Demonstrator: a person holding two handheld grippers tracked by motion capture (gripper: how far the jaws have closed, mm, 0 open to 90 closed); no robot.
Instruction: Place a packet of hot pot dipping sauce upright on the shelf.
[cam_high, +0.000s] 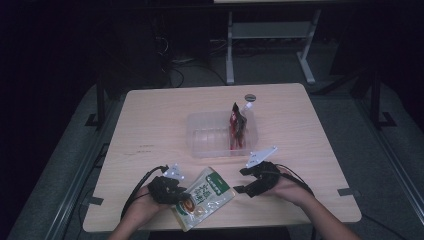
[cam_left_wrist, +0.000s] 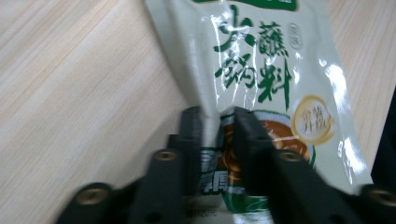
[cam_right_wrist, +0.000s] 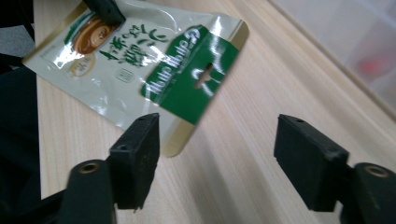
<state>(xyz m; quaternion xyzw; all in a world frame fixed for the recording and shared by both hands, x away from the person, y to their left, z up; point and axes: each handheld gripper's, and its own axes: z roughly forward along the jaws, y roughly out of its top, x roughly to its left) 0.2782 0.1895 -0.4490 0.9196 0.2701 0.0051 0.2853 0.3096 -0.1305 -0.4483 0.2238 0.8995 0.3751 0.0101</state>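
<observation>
**A dark room around one lit table**

From my screen I see a light wooden table (cam_high: 150, 120) standing on a grey floor (cam_high: 270, 67). Behind it the room is very dark. A white metal frame (cam_high: 270, 35) of some other furniture stands at the back, and black cables (cam_high: 180, 75) lie on the floor near it.

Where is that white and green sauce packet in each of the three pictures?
High view: sauce packet at the table's near edge, between both hands.
Left gripper view: packet fills the centre, its lower edge pinched.
Right gripper view: packet at upper left.
Shared landmark: its green top band.
</observation>
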